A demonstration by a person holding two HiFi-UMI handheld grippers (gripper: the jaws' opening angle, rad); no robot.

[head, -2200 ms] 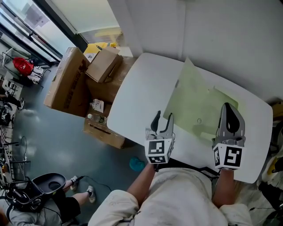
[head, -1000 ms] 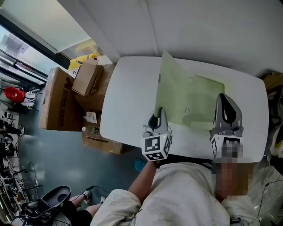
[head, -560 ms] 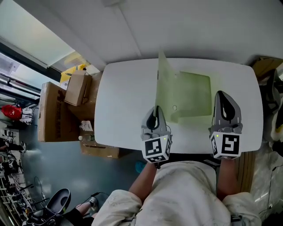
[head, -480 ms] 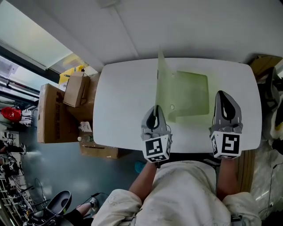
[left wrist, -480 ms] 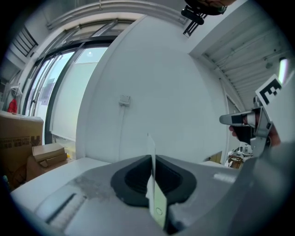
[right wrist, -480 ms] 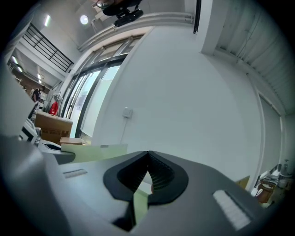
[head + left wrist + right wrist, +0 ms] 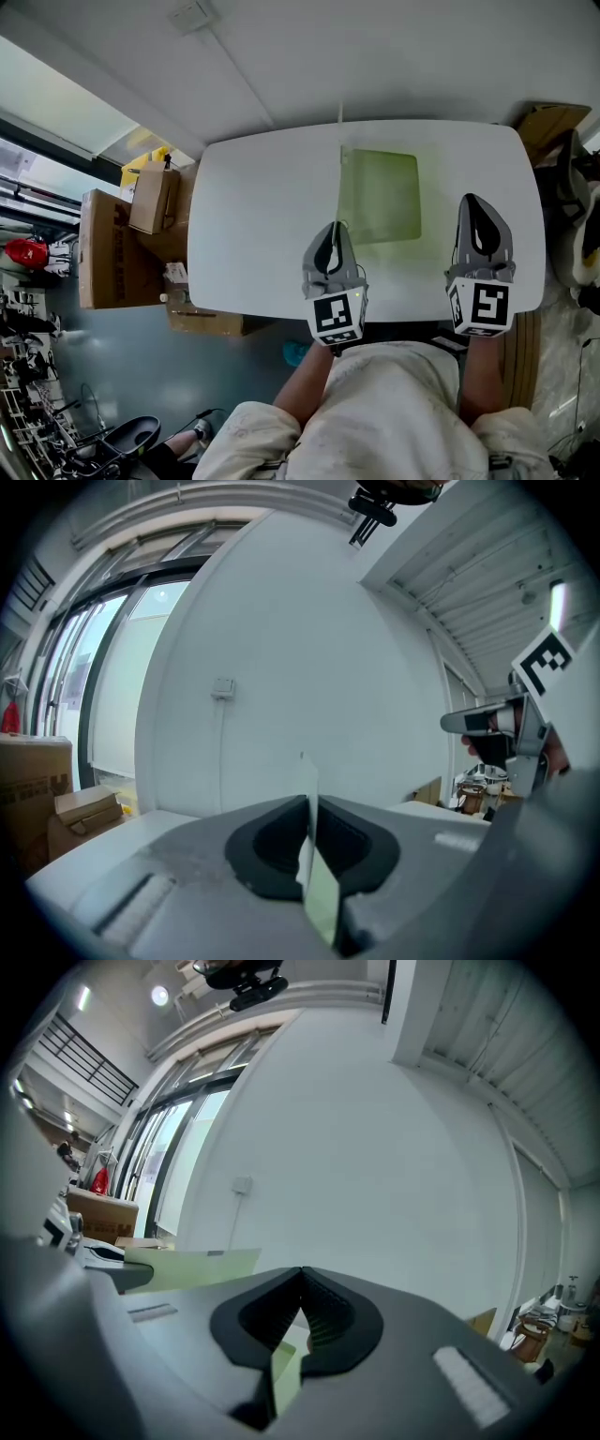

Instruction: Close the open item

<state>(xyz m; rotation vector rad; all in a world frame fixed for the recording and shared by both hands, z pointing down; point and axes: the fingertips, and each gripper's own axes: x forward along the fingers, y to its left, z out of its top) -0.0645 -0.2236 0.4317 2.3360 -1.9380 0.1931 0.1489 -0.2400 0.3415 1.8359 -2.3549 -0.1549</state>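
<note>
A pale green folder (image 7: 380, 197) lies open on the white table (image 7: 253, 216). Its base is flat, and its cover (image 7: 339, 141) stands upright, edge-on in the head view. My left gripper (image 7: 333, 228) is at the cover's near edge and shut on it. In the left gripper view the thin cover sheet (image 7: 323, 902) sits pinched between the jaws of the left gripper (image 7: 309, 803). My right gripper (image 7: 479, 201) hovers to the right of the folder, apart from it, and is shut on nothing. In the right gripper view the right gripper (image 7: 302, 1274) has its tips touching, with the cover (image 7: 192, 1267) off to the left.
Cardboard boxes (image 7: 112, 248) stand on the floor left of the table. A white wall (image 7: 394, 56) runs behind the table. Another brown box (image 7: 548, 120) sits past the right corner. The person's body is against the table's near edge.
The left jaws, open in the earliest frame, are now shut on the cover. The cover has swung from leaning left to upright. The head view has turned to face the table squarely.
</note>
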